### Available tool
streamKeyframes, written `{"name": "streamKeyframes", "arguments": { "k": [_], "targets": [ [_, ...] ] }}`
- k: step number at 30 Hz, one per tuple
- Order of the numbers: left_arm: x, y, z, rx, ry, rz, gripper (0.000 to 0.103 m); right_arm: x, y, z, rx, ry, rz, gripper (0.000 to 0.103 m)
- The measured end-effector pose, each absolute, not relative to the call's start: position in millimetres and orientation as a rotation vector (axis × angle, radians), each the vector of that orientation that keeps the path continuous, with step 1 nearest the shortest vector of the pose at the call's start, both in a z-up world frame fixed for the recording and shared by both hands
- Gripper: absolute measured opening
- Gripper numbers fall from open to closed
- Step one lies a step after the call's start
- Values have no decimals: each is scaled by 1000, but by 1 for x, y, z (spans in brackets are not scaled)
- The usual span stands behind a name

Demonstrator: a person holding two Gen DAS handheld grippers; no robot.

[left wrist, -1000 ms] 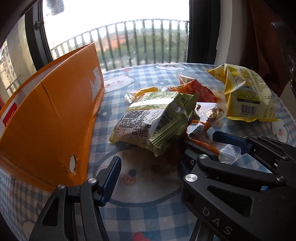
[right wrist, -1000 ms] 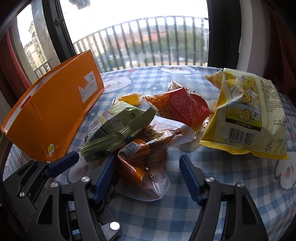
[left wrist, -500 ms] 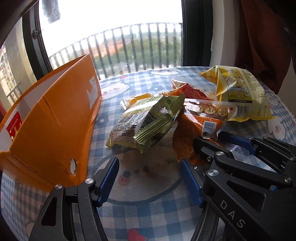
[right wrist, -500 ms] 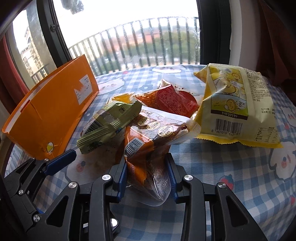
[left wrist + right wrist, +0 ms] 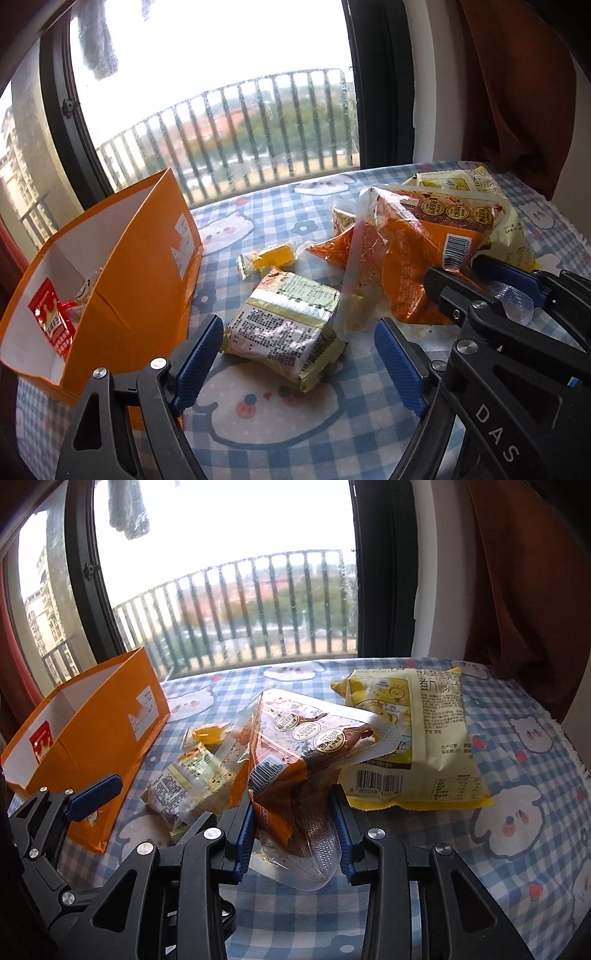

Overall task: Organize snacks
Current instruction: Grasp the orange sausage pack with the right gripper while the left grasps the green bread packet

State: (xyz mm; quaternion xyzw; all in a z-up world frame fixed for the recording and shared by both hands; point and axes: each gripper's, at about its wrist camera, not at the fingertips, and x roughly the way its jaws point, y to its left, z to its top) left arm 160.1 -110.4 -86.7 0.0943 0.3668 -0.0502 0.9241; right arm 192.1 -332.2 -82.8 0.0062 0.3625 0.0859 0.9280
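My right gripper [image 5: 295, 830] is shut on a clear and orange snack packet [image 5: 295, 760] and holds it lifted above the table; it also shows in the left wrist view [image 5: 417, 254]. My left gripper [image 5: 299, 362] is open, its fingers either side of a green snack pack [image 5: 288, 328] lying on the tablecloth. An orange cardboard box [image 5: 122, 280] stands open at the left with a red sachet [image 5: 51, 325] inside. The box also shows in the right wrist view [image 5: 92, 738].
A large yellow chip bag [image 5: 417, 746] lies right of the held packet. A small yellow jelly pack [image 5: 269, 258] and a red-orange packet [image 5: 328, 247] lie behind the green pack. The blue checked tablecloth [image 5: 517, 775] ends at the window behind.
My right gripper closed on the orange packet and lifted it off the pile. The green pack slid down flat onto the cloth. Both views rose and now look into the box.
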Motion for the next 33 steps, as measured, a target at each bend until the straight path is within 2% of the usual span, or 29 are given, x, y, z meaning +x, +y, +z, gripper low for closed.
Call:
{"name": "streamKeyframes", "arguments": {
  "k": [4, 18, 23, 33],
  "targets": [
    [172, -106, -90, 154, 767, -128, 99, 197, -336, -79, 22, 734, 165, 40],
    [212, -97, -125, 114, 873, -193, 102, 229, -334, -109, 46, 824, 144, 40],
    [212, -95, -129, 119, 857, -190, 102, 233, -332, -114, 38, 836, 141, 40],
    [205, -92, -124, 122, 854, -175, 82, 231, -333, -113, 56, 842, 155, 40]
  ]
}}
